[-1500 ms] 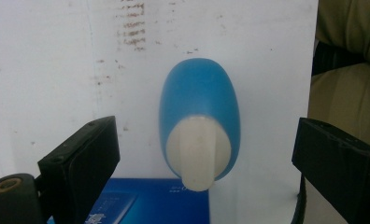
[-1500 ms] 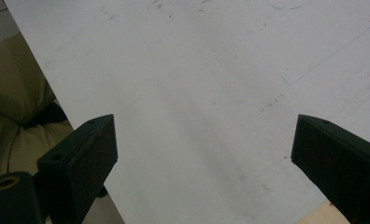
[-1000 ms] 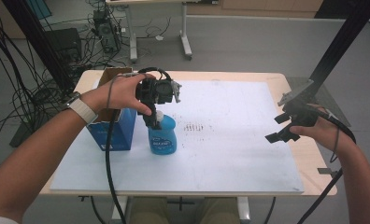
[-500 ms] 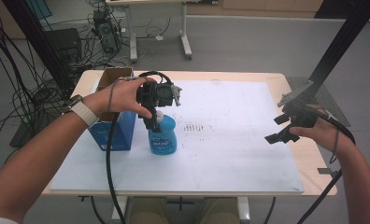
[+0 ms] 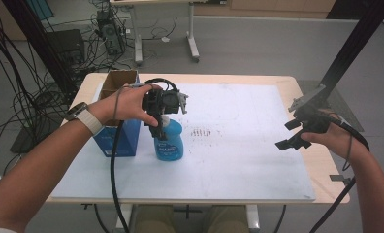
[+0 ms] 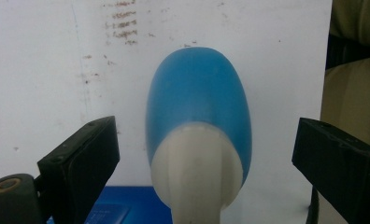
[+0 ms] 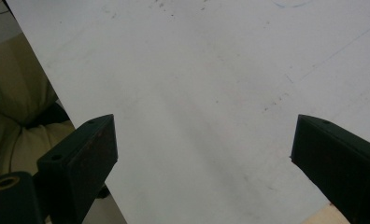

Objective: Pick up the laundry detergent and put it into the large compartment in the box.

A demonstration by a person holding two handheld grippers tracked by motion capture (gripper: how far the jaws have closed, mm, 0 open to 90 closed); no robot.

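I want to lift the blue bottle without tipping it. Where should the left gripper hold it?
Grip the white neck of the blue bottle, coming straight down from above. The bottle stands upright and the neck is narrower than the body, already between the open left gripper fingers.

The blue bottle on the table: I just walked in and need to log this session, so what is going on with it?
A person holds a tool in each hand. The left tool hangs over the blue bottle, its jaws open on either side of the white cap without gripping it. The bottle stands upright beside a blue box. The right tool is open over the white mat, far from the bottle.
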